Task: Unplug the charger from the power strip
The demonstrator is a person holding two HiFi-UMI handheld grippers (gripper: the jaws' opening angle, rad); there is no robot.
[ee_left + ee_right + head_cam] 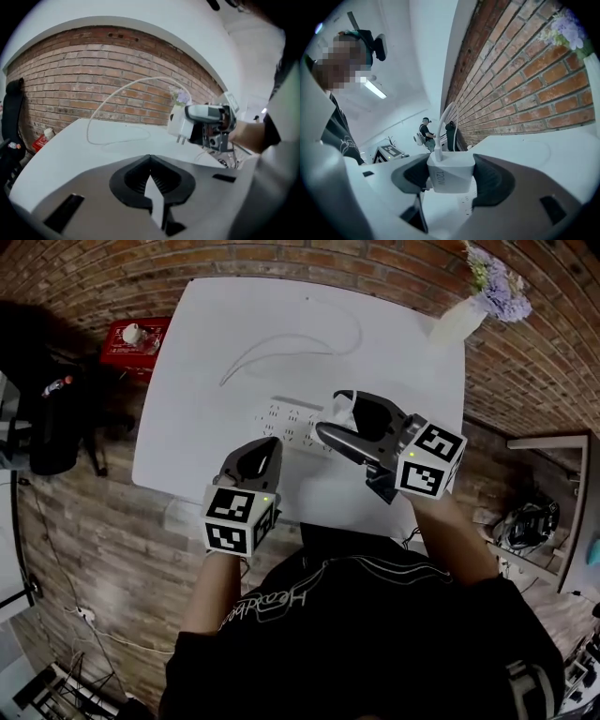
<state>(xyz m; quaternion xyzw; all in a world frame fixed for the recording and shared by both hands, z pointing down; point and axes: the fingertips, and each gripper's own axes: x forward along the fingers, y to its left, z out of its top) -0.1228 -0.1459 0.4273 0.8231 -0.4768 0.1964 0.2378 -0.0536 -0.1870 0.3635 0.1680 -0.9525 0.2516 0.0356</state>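
The white charger (449,179), marked 120W, sits clamped between the jaws of my right gripper (451,164). In the left gripper view the charger (180,123) hangs in the air with its prongs bare, clear of the table. Its white cable (291,338) arcs up and loops across the table. The white power strip (286,420) lies mid-table, just below and left of the right gripper (339,416). My left gripper (265,448) is shut with nothing in it, its tip at the strip's near edge (150,161).
A white vase with purple flowers (492,292) stands at the table's far right corner. A red box (134,341) and a black bag (47,427) sit left of the white table (206,381). A person (425,133) stands far off by the brick wall.
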